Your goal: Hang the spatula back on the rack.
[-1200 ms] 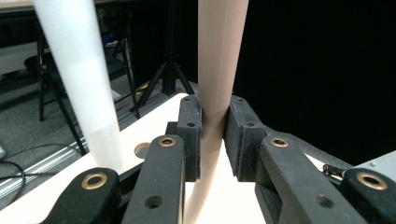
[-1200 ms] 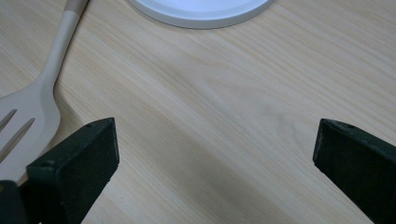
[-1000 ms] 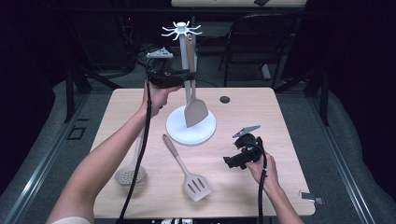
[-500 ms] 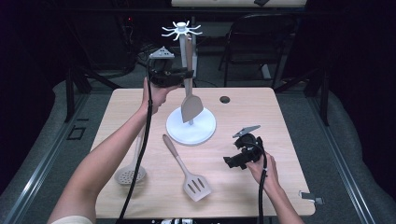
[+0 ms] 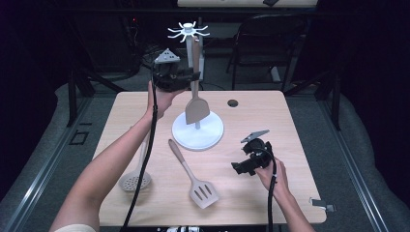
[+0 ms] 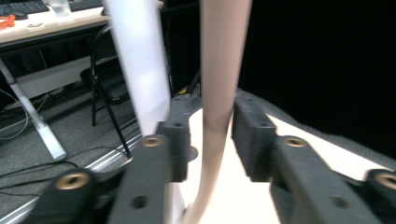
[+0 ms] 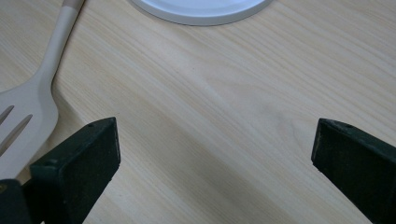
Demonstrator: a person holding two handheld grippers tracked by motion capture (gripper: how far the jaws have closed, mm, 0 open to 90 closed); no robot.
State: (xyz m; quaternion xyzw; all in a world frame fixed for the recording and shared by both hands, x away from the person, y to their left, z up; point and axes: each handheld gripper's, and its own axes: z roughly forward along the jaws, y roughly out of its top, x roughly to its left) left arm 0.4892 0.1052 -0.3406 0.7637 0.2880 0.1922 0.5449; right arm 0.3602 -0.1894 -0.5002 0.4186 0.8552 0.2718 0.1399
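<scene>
Your left gripper (image 5: 186, 79) jaws have just been opening since a second ago: pads now stand off solid spatula (image 5: 196, 104) handle, which runs between them, gaps visible both sides in left gripper view. Spatula hangs on white rack (image 5: 197, 126), blade just above rack base, toward tabletop's far edge. Your right gripper (image 5: 244, 166) rests near right edge, jaws wide, nothing between. Slotted spatula (image 5: 193, 175) lies mid-table toward near edge; skimmer (image 5: 136, 180) toward near-left corner.
</scene>
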